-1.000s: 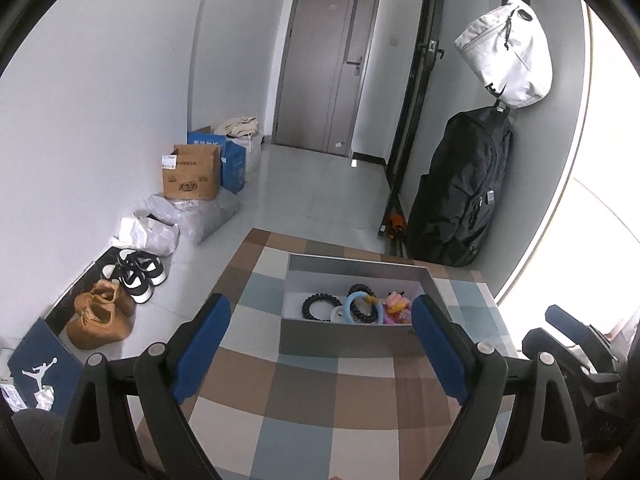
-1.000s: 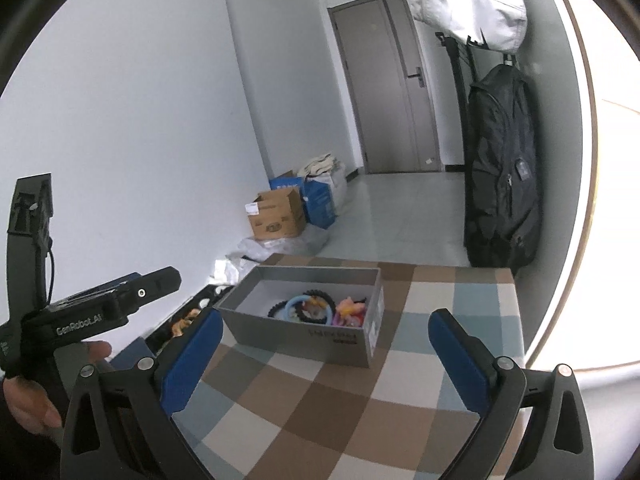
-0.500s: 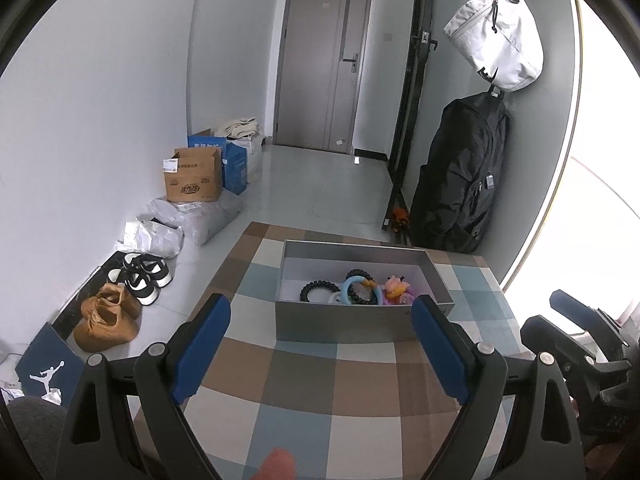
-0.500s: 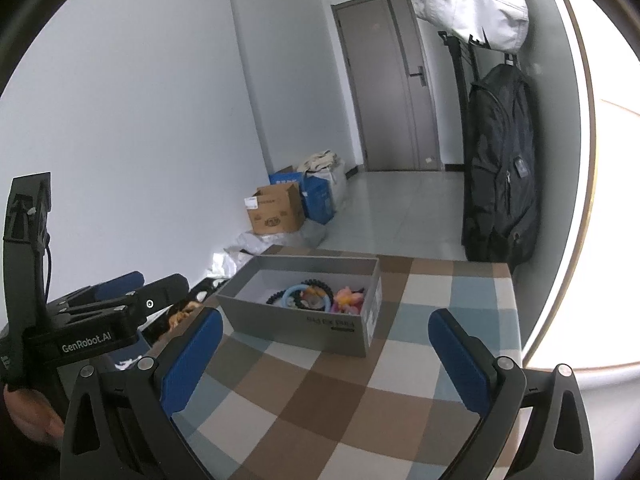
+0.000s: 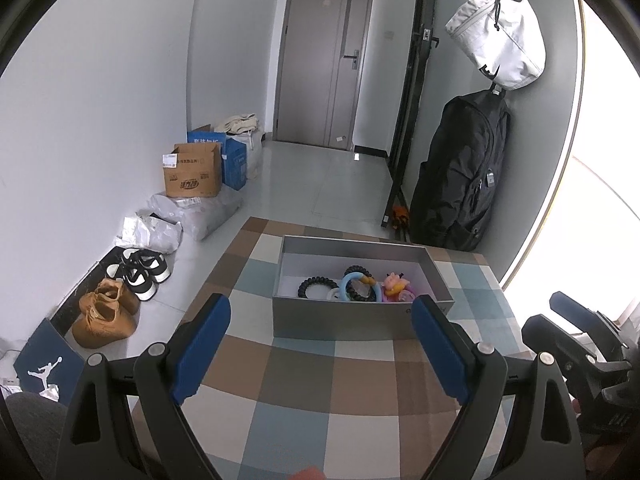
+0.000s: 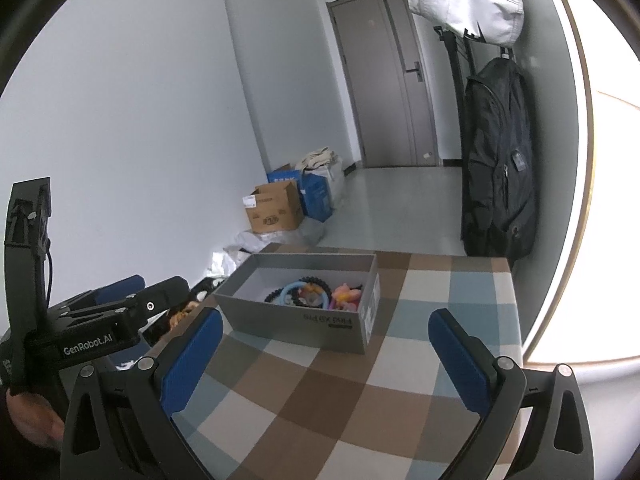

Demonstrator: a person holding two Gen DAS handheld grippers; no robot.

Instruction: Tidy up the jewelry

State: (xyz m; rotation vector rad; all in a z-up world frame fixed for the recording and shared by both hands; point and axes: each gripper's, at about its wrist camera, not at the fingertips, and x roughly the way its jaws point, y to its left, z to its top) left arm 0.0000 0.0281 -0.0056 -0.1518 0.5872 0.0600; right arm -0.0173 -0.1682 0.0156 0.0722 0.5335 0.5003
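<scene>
the left gripper (image 5: 320, 344) hangs with its fingers spread wide and nothing between them, and the right gripper (image 6: 326, 350) is just as wide and bare. both sit over the near part of the checkered tabletop (image 5: 360, 380). toward its far edge stands the grey box (image 5: 360, 320), holding black bead bracelets (image 5: 317, 282), a blue ring (image 5: 356, 280) and pink pieces (image 5: 394, 283). judging by this, the jewelry already lies gathered in the box, and little seems left.

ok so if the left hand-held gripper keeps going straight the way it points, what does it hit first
Probably the near wall of the grey box: the open left hand-held gripper frames it dead ahead over the checked cloth, with nothing between. Depth is unclear, so it might pass just above the rim.
</scene>
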